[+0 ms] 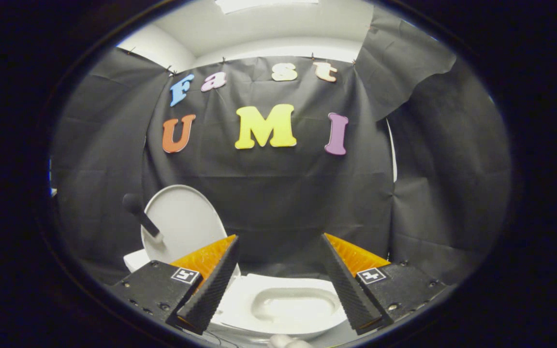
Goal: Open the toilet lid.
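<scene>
Gripper (278, 285) fingers spread wide, nothing between them. Toilet lid (182, 222) is raised, standing upright against the black cloth wall (278, 193), beyond the left finger. A dark handle (140, 217) sticks out from the lid's face. Open toilet bowl (293, 304) sits below the lid, between the fingers.

White toilet lid (182, 220), seemingly plain

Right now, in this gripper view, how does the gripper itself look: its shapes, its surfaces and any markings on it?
The gripper has two wedge-shaped fingers that taper forward to narrow tips. Their inner faces are finely ribbed, and the outer sides are ridged too. Each finger sits on a flat black block with small screws, and each block carries a small square black-and-white marker. The fingers stand apart, with the toilet bowl between them.
</scene>
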A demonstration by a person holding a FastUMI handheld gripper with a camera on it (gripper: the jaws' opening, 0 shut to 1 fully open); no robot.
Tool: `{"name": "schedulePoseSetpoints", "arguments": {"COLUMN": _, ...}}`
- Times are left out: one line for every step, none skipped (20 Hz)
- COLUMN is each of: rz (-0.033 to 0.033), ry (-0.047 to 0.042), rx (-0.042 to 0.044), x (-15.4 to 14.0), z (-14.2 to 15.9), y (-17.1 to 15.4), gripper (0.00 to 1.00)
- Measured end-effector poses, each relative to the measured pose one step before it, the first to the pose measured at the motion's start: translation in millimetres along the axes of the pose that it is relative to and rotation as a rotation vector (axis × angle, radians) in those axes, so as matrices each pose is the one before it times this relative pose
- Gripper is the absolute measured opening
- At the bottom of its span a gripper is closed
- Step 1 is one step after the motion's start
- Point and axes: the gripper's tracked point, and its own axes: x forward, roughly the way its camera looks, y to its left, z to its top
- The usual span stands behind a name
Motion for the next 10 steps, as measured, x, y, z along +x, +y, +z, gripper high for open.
{"name": "schedulePoseSetpoints", "arguments": {"rz": -0.00909, "ry": 0.00638, "rx": 0.00282, "x": -5.03, "z": -10.25, "y": -8.31, "gripper": 1.0}}
{"name": "schedulePoseSetpoints", "arguments": {"rz": -0.00713, "ry": 0.00125, "rx": 0.00322, "x": -4.83, "z": -9.87, "y": -6.57, "gripper": 1.0}}
{"name": "schedulePoseSetpoints", "arguments": {"rz": -0.01111, "ry": 0.00656, "rx": 0.00354, "x": -3.35, "z": -8.4, "y": -7.03, "gripper": 1.0}}
{"name": "schedulePoseSetpoints", "arguments": {"rz": -0.00853, "ry": 0.00959, "rx": 0.00783, "x": -2.29, "z": -8.44, "y": -7.55, "gripper": 1.0}}
{"name": "schedulePoseSetpoints", "arguments": {"rz": -0.00833, "ry": 0.01417, "rx": 0.01446, "x": -2.58, "z": -7.38, "y": -6.49, "gripper": 1.0}}
{"name": "schedulePoseSetpoints", "arguments": {"rz": -0.00505, "ry": 0.01007, "rx": 0.01743, "x": -2.78, "z": -8.06, "y": -6.26, "gripper": 1.0}}
{"name": "schedulePoseSetpoints", "arguments": {"rz": -0.00958, "ry": 0.00304, "rx": 0.01797, "x": -1.65, "z": -2.94, "y": -6.27, "gripper": 1.0}}
{"name": "schedulePoseSetpoints", "arguments": {"rz": -0.00919, "ry": 0.00026, "rx": 0.01254, "x": -1.65, "z": -1.59, "y": -6.32, "gripper": 1.0}}
{"name": "schedulePoseSetpoints", "arguments": {"rz": -0.0019, "ry": -0.0037, "rx": 0.00499, "x": -0.66, "z": 0.3, "y": -3.08, "gripper": 1.0}}
{"name": "schedulePoseSetpoints", "arguments": {"rz": -0.00868, "ry": 0.00168, "rx": -0.00193, "x": 0.91, "z": -3.14, "y": -3.24, "gripper": 1.0}}
